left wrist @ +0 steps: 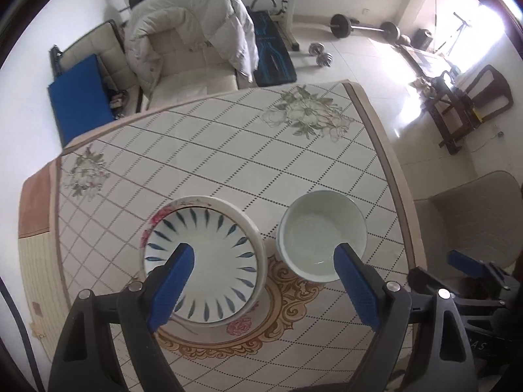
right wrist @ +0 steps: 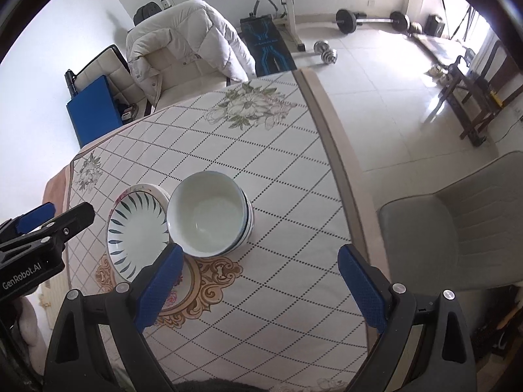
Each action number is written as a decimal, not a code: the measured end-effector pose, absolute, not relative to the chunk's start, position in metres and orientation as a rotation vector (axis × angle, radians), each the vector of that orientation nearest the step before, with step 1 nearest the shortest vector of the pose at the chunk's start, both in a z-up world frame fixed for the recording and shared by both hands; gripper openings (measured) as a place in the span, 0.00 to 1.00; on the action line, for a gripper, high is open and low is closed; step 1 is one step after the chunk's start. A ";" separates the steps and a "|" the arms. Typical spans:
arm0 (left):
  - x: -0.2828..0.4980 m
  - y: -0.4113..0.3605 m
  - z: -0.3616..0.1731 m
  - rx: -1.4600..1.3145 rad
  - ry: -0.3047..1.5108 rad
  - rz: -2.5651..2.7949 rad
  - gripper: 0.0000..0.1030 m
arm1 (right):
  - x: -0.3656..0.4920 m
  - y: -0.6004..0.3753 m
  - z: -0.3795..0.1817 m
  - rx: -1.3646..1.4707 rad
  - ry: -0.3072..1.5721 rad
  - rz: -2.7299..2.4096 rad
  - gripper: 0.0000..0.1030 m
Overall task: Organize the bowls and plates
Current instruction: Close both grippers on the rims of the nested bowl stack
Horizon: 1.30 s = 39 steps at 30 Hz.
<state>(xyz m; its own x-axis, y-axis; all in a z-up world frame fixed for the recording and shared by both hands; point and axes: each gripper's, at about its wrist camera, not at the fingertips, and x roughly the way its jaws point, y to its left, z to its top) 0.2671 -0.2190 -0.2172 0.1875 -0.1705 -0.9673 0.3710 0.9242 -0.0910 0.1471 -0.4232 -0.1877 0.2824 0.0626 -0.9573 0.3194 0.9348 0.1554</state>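
Note:
A plate with blue leaf marks (left wrist: 212, 261) lies stacked on a floral-rimmed plate (left wrist: 242, 321) on the table. To its right stand white bowls (left wrist: 322, 233), nested in a stack with blue rim lines in the right wrist view (right wrist: 209, 212). The leaf plate also shows there (right wrist: 135, 228). My left gripper (left wrist: 263, 250) is open and empty, held above the table with one finger over the plate and one over the bowls. My right gripper (right wrist: 260, 250) is open and empty, above the table just near of the bowls. The left gripper shows at the left edge (right wrist: 49, 219).
The table (left wrist: 228, 150) has a checked floral cloth; its right edge runs close to the bowls. A grey chair (right wrist: 457, 222) stands right of the table. A chair with a white jacket (left wrist: 186, 36) is behind it. Weights lie on the floor.

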 end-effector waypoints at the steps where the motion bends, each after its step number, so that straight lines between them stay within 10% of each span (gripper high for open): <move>1: 0.277 -0.222 -0.227 0.175 1.353 -0.395 0.85 | 0.152 -0.427 -0.202 0.388 1.308 -0.165 0.94; 20: 0.343 -0.279 -0.372 0.202 1.776 -0.644 0.72 | 0.214 -0.441 -0.380 0.848 1.530 0.076 0.94; 25: 0.344 -0.280 -0.391 0.142 1.856 -0.655 0.42 | 0.221 -0.433 -0.400 0.888 1.544 0.124 0.91; 28: 0.344 -0.279 -0.394 0.135 1.866 -0.654 0.42 | 0.225 -0.429 -0.411 0.929 1.543 0.165 0.76; 39: 0.350 -0.271 -0.399 0.082 1.895 -0.692 0.44 | 0.240 -0.423 -0.438 1.022 1.574 0.175 0.75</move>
<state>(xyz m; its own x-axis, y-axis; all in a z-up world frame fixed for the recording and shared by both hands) 0.3499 -0.2707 -0.3987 -0.4314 -0.2541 -0.8656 0.3637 0.8291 -0.4247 0.2399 -0.4232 -0.4378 0.0758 0.6808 -0.7286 0.5045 0.6041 0.6169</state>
